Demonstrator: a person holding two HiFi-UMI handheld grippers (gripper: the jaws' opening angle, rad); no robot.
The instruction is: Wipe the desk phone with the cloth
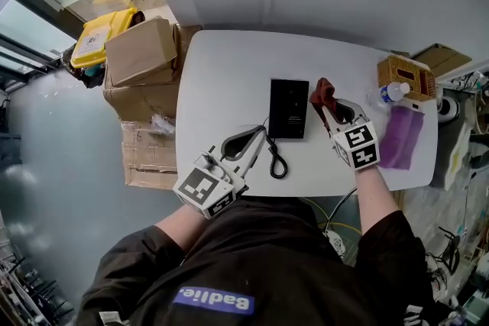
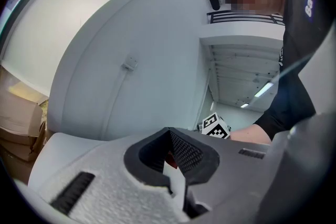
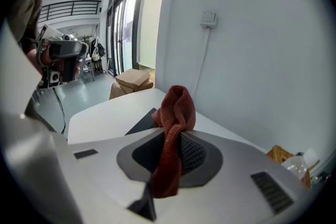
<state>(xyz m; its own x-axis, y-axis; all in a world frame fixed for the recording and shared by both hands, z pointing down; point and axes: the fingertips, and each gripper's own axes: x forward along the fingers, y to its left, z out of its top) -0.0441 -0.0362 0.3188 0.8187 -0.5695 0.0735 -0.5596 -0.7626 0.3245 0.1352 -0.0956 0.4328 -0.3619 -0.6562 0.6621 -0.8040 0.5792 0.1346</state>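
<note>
The black desk phone (image 1: 289,108) lies flat in the middle of the white table (image 1: 229,65), and its coiled cord (image 1: 276,162) trails toward the near edge. My right gripper (image 1: 330,112) sits just right of the phone, shut on a red cloth (image 1: 324,93) that bunches above its jaws. In the right gripper view the cloth (image 3: 176,113) hangs through that gripper (image 3: 170,157), with the phone (image 3: 143,122) dark behind it. My left gripper (image 1: 258,137) rests near the phone's front left corner by the cord. Tilted upward, this gripper (image 2: 176,165) has its jaws shut with nothing seen between them.
Cardboard boxes (image 1: 141,50) and a yellow case (image 1: 98,34) are stacked off the table's left side. At the right end stand a wicker box (image 1: 405,76) and a water bottle (image 1: 390,93), with a purple cloth (image 1: 401,137) lying near them. A wall runs behind the table.
</note>
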